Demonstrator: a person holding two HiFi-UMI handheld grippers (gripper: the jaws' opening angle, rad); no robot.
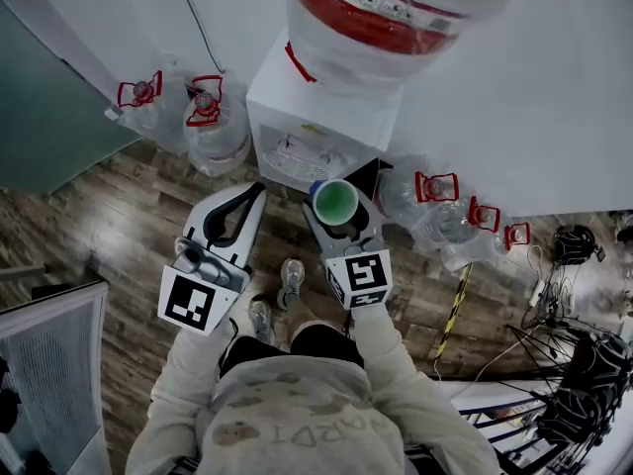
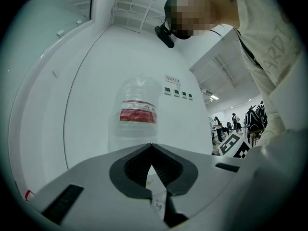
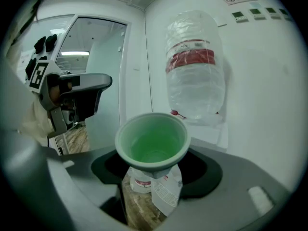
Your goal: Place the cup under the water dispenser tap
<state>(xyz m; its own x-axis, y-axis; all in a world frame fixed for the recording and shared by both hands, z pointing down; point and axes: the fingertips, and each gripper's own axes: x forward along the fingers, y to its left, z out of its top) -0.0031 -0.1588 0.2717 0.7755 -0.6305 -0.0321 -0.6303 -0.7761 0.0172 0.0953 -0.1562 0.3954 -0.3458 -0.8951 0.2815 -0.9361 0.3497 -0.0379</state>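
Note:
A green cup sits upright between the jaws of my right gripper, which is shut on it; its rim faces up and it looks empty. In the right gripper view the cup fills the middle above the right gripper. The white water dispenser stands just ahead, with its taps in the recess a little beyond the cup and a big clear bottle on top. To the left of the cup my left gripper has its tips touching, with nothing held. The bottle shows beyond the left gripper.
Spare water bottles stand on the wooden floor left of the dispenser and right of it. A yellow-black striped pole and a tangle of cables and black gear lie at the right. A mesh panel stands at the lower left.

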